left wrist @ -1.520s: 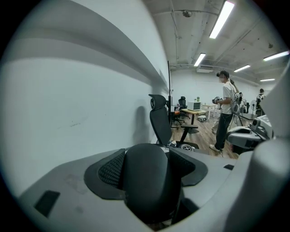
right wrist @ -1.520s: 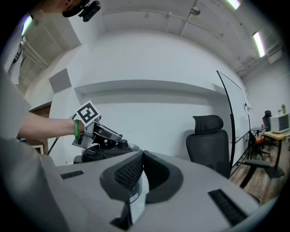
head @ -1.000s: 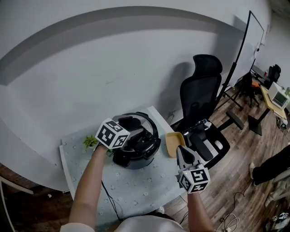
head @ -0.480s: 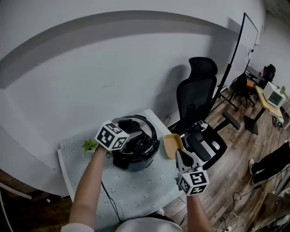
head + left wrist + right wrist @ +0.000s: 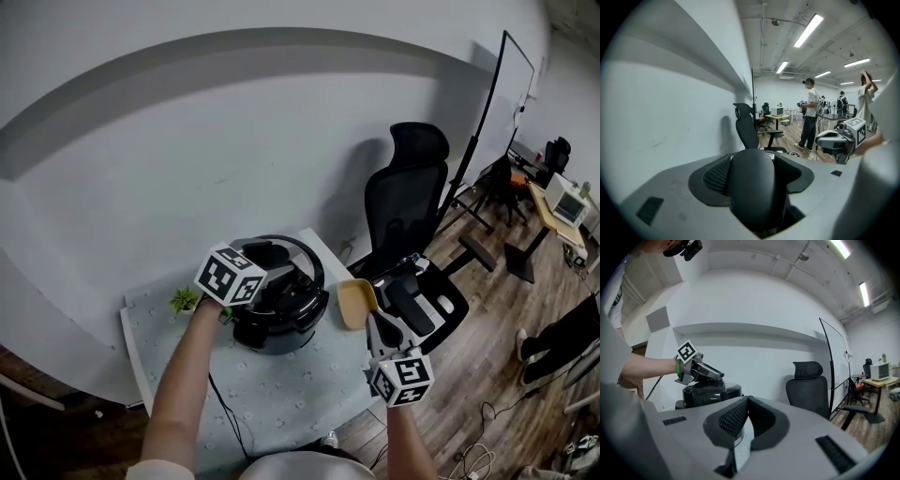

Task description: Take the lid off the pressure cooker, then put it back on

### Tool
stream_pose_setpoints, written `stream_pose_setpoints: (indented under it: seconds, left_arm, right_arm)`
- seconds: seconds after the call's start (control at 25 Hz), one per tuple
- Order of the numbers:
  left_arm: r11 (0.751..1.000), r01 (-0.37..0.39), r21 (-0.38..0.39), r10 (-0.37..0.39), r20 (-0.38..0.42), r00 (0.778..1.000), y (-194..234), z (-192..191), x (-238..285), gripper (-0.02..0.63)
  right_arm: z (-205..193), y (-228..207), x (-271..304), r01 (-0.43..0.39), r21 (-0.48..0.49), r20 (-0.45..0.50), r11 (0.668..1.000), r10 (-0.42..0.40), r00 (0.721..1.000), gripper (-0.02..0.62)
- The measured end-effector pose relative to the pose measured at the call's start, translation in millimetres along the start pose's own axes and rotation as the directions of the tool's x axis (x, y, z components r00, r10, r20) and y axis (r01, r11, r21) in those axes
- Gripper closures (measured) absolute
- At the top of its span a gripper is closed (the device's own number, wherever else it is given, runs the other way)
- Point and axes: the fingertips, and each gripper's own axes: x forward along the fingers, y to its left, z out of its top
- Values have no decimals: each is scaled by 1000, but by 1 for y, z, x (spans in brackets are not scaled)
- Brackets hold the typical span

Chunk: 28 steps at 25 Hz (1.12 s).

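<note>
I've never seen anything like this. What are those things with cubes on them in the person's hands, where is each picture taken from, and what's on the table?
There is no robot here. A person holds a two-jaw gripper in each hand, and the patterned cubes are part of those grippers. The wide picture comes from a camera on the person's head, looking down. The other two come from cameras riding on each gripper, looking along its jaws.

On the pale table stand a black pressure cooker with its lid on, a small green plant and a yellow tray at the edge. A black office chair stands beyond.

The left gripper is over the cooker, and its jaws look closed round the lid's black handle. The right gripper hovers off to the side, jaws together, holding nothing.
</note>
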Motion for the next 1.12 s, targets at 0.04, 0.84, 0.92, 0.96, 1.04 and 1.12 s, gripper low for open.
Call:
stream_pose_setpoints:
  seconds: [0.04,0.84,0.92,0.96,1.04,1.12]
  left_arm:
    - [1000,-2,-1,2,2,1000,0,4,-3,318]
    - [980,-198,-35,199,15,980,11,-2,-106,319]
    - [970,-239,-55,239,7,971,14,-14,-126,319]
    - [963,-260,-66,261,2,965,15,-21,-136,319]
    - [950,-300,-90,300,-9,954,17,-35,-155,319]
    - [935,-335,-114,335,-23,942,18,-51,-173,320]
  right_arm:
    - [1,1,0,-3,0,3,1000,3,1000,595]
    - [22,54,12,-175,-25,53,984,176,983,595]
    - [23,68,15,-216,-33,52,976,217,975,595]
    - [24,75,17,-237,-38,50,971,239,970,595]
    - [26,91,21,-278,-48,47,959,280,959,595]
    - [27,107,25,-317,-58,44,947,319,947,595]
